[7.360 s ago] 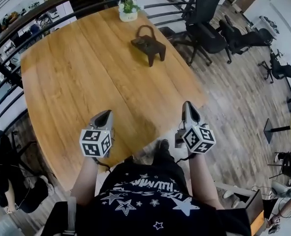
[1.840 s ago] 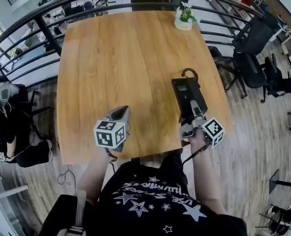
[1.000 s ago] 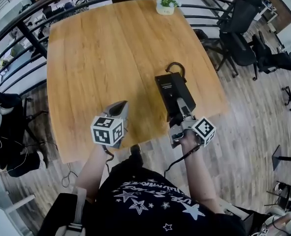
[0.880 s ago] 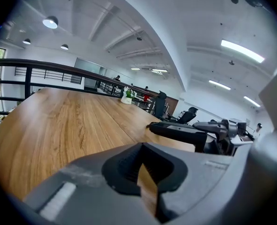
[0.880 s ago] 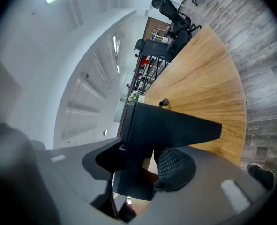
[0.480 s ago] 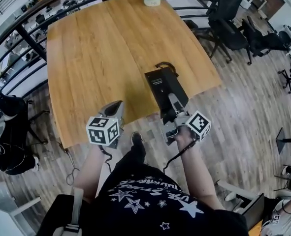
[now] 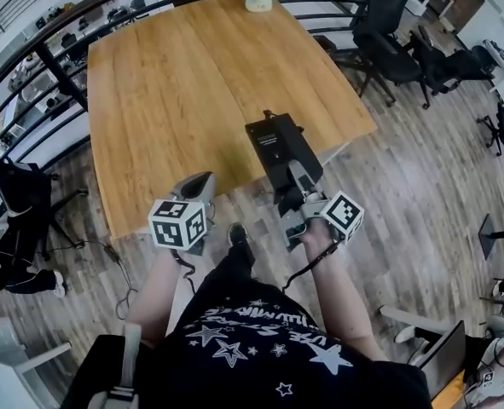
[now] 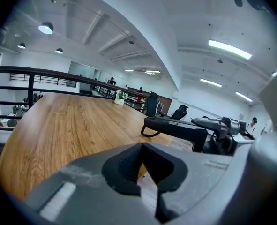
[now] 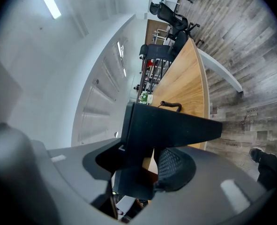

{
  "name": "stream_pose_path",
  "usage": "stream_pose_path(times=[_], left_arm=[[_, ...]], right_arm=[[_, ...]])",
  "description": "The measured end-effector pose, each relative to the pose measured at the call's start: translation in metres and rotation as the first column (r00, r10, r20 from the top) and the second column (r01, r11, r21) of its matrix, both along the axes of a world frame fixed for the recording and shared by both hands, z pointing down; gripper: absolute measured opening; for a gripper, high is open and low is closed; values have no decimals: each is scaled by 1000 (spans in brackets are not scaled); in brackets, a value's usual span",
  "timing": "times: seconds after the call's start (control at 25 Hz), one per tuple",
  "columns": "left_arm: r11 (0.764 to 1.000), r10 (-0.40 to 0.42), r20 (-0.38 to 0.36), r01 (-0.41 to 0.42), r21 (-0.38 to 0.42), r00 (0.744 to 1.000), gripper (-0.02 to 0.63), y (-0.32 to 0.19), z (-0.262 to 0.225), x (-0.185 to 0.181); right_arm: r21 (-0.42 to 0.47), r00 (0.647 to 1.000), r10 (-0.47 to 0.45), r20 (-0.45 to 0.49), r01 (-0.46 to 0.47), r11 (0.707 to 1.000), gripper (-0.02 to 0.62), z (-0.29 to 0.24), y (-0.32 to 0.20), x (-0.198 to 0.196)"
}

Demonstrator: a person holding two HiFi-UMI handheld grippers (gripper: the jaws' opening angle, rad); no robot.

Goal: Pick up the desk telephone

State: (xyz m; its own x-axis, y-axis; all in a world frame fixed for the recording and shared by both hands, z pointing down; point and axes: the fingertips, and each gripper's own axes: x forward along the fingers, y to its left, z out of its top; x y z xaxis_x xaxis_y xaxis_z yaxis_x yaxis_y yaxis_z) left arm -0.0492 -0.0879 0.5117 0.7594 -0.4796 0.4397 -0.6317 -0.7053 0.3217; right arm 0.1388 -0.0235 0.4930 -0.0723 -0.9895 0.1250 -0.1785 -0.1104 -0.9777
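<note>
One second on, the phone (image 7: 275, 141) has been drawn back over the table's (image 7: 166, 75) near edge, lifted clear, its near end clamped in the right gripper (image 7: 293, 187), the left gripper (image 7: 201, 182) closed and empty, so the pickup looks done.

2 tools held out ahead of me.
My left tool (image 7: 202, 182) is closed, empty; my right tool (image 7: 292, 180) clamps the desk telephone (image 7: 273, 141).

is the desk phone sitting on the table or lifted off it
Lifted off: the right gripper clamps the desk telephone, whose near end hangs over floor past the table edge.
</note>
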Motion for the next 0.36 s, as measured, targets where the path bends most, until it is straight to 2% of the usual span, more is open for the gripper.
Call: stream_pose_path(times=[0.36], left_arm=[[1000,-4,-5,4,0,1000,2,31,-11,-20]], right_arm=[[12,1000,16,11,-16,1000,204,-12,36,-16]])
